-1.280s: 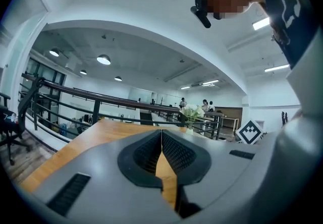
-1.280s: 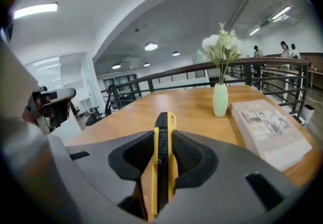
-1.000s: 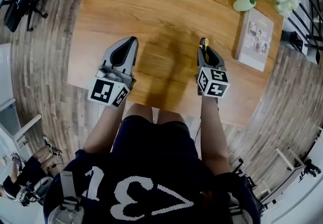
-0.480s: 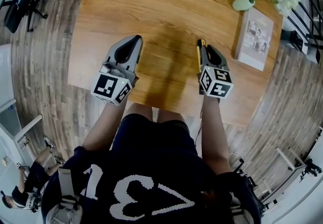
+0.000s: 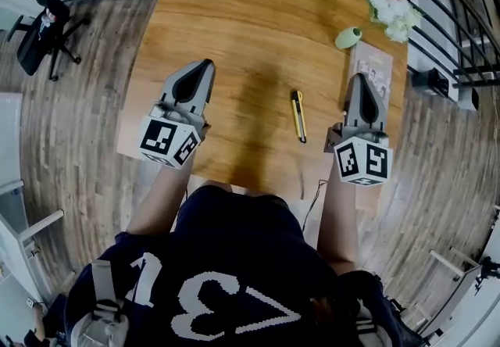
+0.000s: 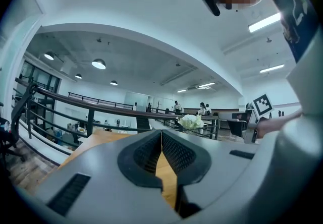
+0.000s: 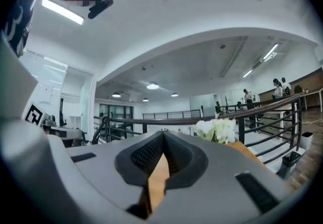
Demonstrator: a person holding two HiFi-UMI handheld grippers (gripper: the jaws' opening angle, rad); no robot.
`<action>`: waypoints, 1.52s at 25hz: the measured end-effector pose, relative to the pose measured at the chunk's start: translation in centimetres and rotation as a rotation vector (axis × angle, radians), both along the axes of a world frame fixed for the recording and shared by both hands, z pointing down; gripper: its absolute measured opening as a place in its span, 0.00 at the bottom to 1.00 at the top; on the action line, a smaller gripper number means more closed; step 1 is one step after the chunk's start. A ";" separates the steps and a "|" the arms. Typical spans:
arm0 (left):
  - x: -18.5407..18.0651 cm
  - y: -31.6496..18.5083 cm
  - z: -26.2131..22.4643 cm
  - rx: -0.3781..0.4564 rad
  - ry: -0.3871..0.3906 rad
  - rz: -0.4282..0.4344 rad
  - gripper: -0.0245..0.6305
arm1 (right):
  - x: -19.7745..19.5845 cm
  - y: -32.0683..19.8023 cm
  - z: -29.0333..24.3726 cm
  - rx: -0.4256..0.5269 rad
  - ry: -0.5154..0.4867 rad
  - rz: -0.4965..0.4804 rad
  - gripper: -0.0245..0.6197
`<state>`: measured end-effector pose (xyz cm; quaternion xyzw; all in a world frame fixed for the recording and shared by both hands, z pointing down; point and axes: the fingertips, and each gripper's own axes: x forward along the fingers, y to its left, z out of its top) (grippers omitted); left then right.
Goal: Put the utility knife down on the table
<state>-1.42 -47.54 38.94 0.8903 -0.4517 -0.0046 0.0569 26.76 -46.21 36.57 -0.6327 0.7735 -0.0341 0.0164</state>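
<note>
The yellow and black utility knife [image 5: 298, 116] lies flat on the wooden table [image 5: 242, 17], lengthwise, between my two grippers and touched by neither. My right gripper [image 5: 364, 81] is raised above the table to the knife's right, jaws shut and empty. My left gripper [image 5: 205, 66] hovers to the knife's left, its jaws also shut on nothing. In the left gripper view the left gripper [image 6: 161, 133] points level with the tips together. In the right gripper view the right gripper [image 7: 163, 137] points level too, tips meeting, only table wood showing below them.
A book [image 5: 371, 72] lies at the table's right edge, partly under my right gripper. A pale green vase [image 5: 348, 37] with white flowers [image 5: 391, 9] stands behind it. A railing [image 5: 461, 17] runs past the right side, an office chair [image 5: 39, 25] at the left.
The knife left the right gripper and now lies on the table. The right gripper shut, rose and moved right, away from the knife. The left gripper rose a little.
</note>
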 end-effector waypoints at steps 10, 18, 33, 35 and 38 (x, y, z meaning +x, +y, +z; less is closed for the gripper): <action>-0.9 1.3 -6.9 0.133 0.003 0.005 0.06 | -1.3 2.3 -9.1 0.213 -0.044 -0.026 0.08; -0.3 1.3 -9.3 0.185 0.011 0.014 0.06 | -2.2 3.1 -10.4 0.241 -0.033 -0.043 0.08; 0.5 1.7 -8.9 0.166 0.002 0.040 0.06 | -2.6 3.8 -9.8 0.218 -0.058 -0.049 0.08; 0.6 1.6 -8.8 0.165 0.001 0.041 0.06 | -2.5 3.7 -9.8 0.216 -0.057 -0.050 0.08; 0.8 1.4 -8.8 0.166 -0.001 0.043 0.06 | -2.3 3.5 -9.8 0.210 -0.051 -0.044 0.08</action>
